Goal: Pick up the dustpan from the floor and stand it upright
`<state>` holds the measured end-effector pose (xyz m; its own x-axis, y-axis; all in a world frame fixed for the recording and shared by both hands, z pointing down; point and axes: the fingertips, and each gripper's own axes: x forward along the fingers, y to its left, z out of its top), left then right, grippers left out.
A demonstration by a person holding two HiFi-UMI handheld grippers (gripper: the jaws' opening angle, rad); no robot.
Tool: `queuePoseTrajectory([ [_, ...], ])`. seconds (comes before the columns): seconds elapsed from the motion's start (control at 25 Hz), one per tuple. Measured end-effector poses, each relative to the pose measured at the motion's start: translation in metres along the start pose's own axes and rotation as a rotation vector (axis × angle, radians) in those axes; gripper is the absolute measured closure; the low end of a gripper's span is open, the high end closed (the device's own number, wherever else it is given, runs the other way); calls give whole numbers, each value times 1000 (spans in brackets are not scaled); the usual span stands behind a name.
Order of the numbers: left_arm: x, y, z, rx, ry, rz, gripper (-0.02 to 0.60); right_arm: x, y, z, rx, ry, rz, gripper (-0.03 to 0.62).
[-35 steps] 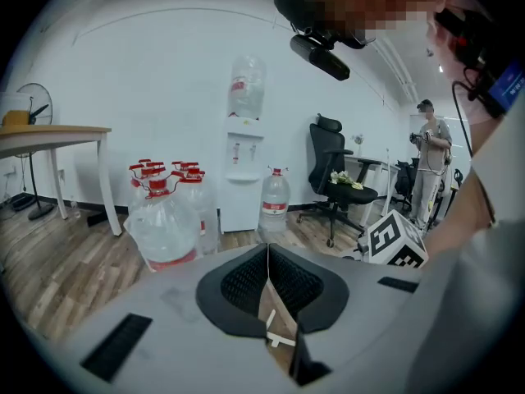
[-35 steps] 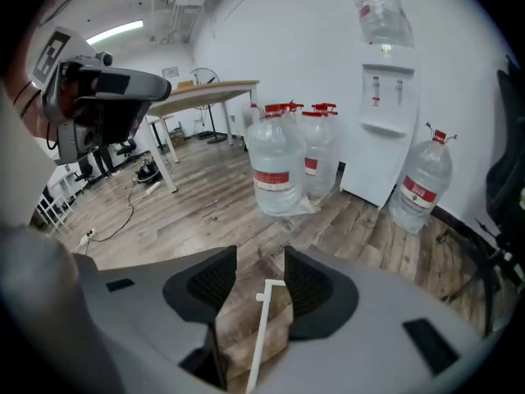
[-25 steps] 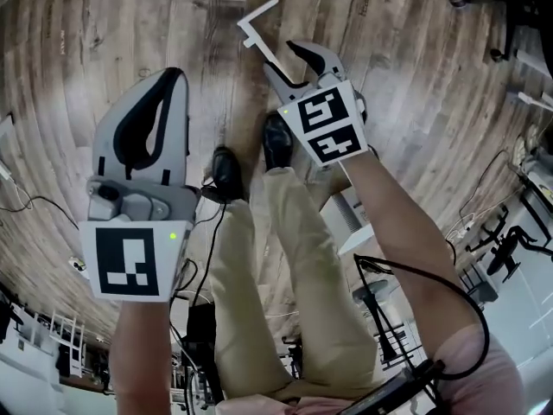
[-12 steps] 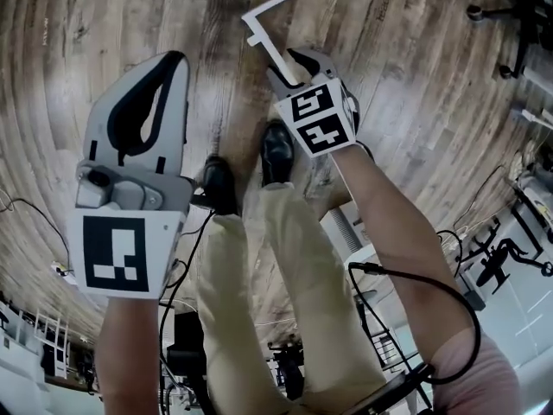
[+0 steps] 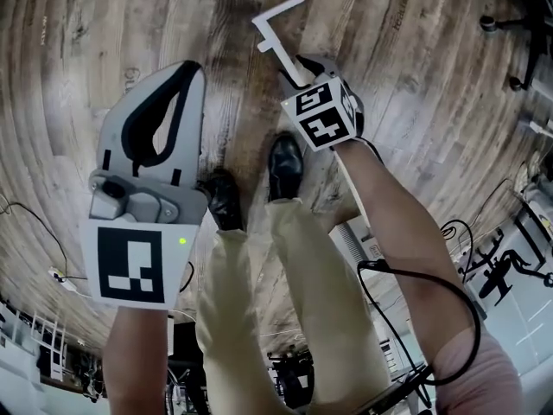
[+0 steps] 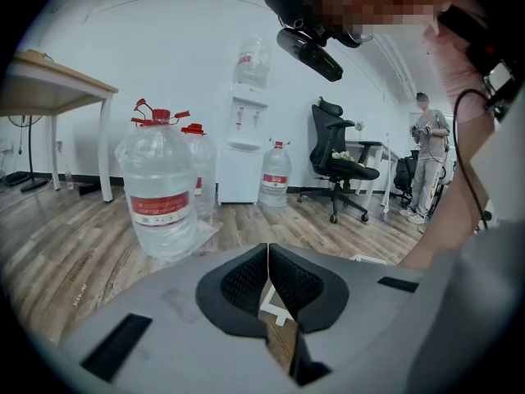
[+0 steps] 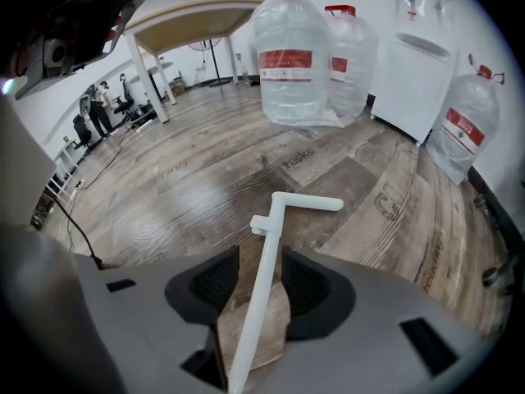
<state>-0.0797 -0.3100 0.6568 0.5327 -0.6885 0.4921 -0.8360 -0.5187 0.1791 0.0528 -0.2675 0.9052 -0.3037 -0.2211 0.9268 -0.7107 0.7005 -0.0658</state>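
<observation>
White dustpan handle (image 7: 256,306) runs up the lower centre between the right gripper's (image 7: 261,251) parted jaws, gaps on both sides; close squarely on it before lifting. Left gripper (image 6: 268,253), pinched together and empty, should keep clear.

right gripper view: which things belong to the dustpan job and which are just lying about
Job: dustpan handle, between the open jaws of the right gripper; left gripper, shut and empty.
Lying about: water bottles, water dispenser, table, office chair.
</observation>
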Motion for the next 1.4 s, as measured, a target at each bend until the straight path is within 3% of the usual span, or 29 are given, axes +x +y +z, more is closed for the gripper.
queuePoseTrajectory([
  [0.32,-1,5,-14,2,0,5,566,27,2,-18,20,50,3,438],
  [0.8,-6,5,-20,-13,8,-11,566,49,-9,-27,61,112,-9,496],
  [1.12,-22,0,18,9,-23,-13,566,4,-16,-11,142,56,-42,508],
  [1.4,-54,-23,80,14,-72,-22,566,-82,-21,18,185,-45,-89,514],
])
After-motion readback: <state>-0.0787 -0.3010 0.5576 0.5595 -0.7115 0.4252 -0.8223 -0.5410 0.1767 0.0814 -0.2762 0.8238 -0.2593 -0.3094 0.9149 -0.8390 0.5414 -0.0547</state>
